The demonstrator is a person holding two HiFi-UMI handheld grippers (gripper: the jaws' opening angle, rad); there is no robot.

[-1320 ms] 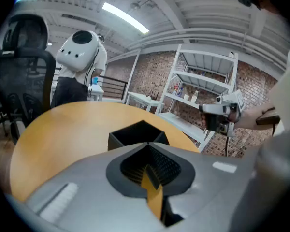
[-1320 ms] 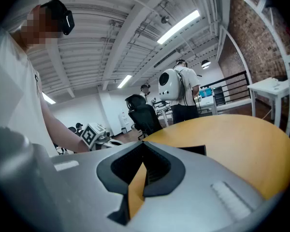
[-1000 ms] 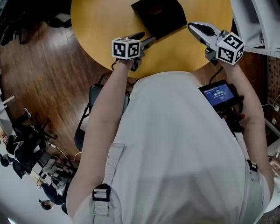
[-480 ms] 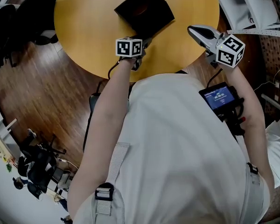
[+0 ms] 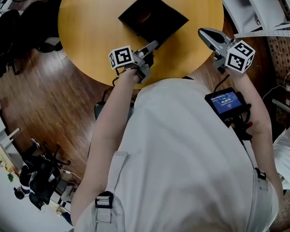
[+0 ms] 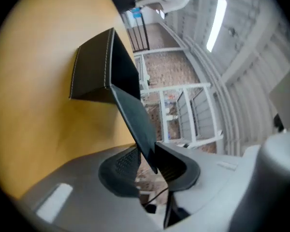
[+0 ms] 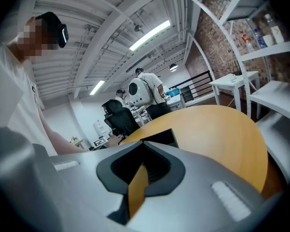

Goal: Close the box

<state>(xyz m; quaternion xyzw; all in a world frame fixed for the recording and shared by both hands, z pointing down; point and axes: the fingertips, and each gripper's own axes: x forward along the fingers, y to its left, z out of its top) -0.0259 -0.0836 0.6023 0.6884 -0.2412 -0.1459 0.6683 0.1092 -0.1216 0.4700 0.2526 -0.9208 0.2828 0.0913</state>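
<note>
Round and yellow, the surface (image 5: 87, 28) stands on a dark wooden floor (image 5: 43, 95), with white shelving off to one side. The black box (image 5: 152, 18) sits on it, a little toward the person's side of the middle, and it is not yet closed. In the left gripper view its lid (image 6: 130, 110) hangs outward from the upper edge of the box wall and slopes down toward the camera.

The left gripper (image 5: 152, 46) is at the near corner of the box. Its jaws are closing, and the free edge of the lid is between them. The lid lies against one pad (image 6: 176, 166), but a thin slit of background shows at the other, so I judge that the lid is not fully clamped yet. The right gripper (image 5: 205, 33) hovers to the right of the box, well apart from it. Its jaws meet at the tips and hold nothing.

The step in hand seems to be taking hold of the lid. The next move would need a firm pinch on this thin edge. Then the lid should swing up and over the opening, away from the person. The box looks light, so it may slide, and the right gripper could steady it from its side.
</note>
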